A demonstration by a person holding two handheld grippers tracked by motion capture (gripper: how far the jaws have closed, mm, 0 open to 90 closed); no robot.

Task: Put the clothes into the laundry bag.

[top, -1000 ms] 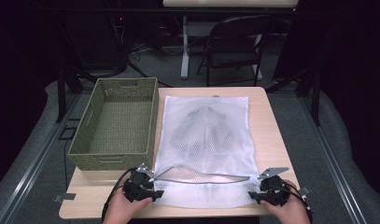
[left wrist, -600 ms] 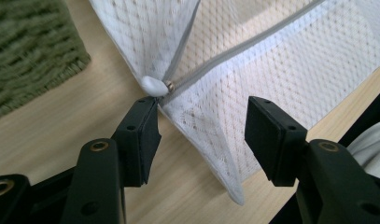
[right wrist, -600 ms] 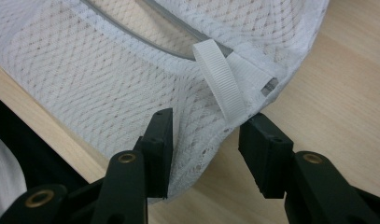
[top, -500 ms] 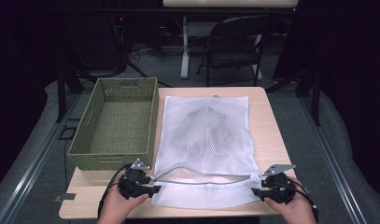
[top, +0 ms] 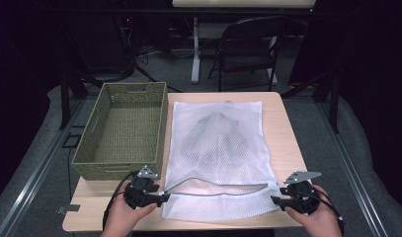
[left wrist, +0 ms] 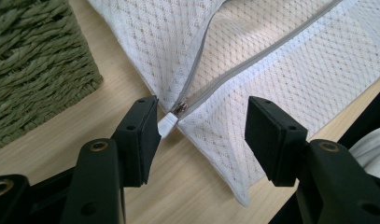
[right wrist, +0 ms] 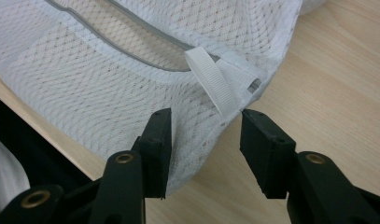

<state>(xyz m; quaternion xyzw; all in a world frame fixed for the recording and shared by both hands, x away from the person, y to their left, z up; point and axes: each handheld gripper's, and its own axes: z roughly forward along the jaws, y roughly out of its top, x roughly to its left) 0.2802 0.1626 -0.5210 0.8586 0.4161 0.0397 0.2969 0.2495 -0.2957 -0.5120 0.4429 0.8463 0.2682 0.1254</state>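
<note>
Left gripper (left wrist: 201,130): jaws stand wide, holding nothing; the small white tab (left wrist: 166,125) at the zipper's closed end lies just beside the left pad, and the bag corner lies between the jaws, unpinched.
Right gripper (right wrist: 204,140): jaws wide and empty, and they have just been opening; the white ribbon loop (right wrist: 212,84) hangs between the pads without being pressed.
Mesh laundry bag (top: 218,148): flat on the table (top: 282,128), filling its middle and right; zipper mouth (top: 216,185) agape along the 6 o'clock edge, between the two grippers at 7 and 5 o'clock.
Contents: a dark garment shows through the mesh toward 12 o'clock; what kind I cannot tell.
Basket (top: 122,131): at 9 o'clock of the bag, just beside it.
Risk, slack mouth: with neither corner pinched, the opening could sag shut.
Risk, thin targets: the tab and the loop are narrow and limp; a closing jaw may push them aside and catch only mesh, or nothing.
Risk, snag: open-weave netting could hook on a pad corner and drag the whole bag.
Materials: bag of fine white diamond netting with a grey zipper tape; loop of ribbed woven ribbon; basket of olive woven cord, rectangular with handle slots; table of pale wood grain; pads of matte black blocks.
</note>
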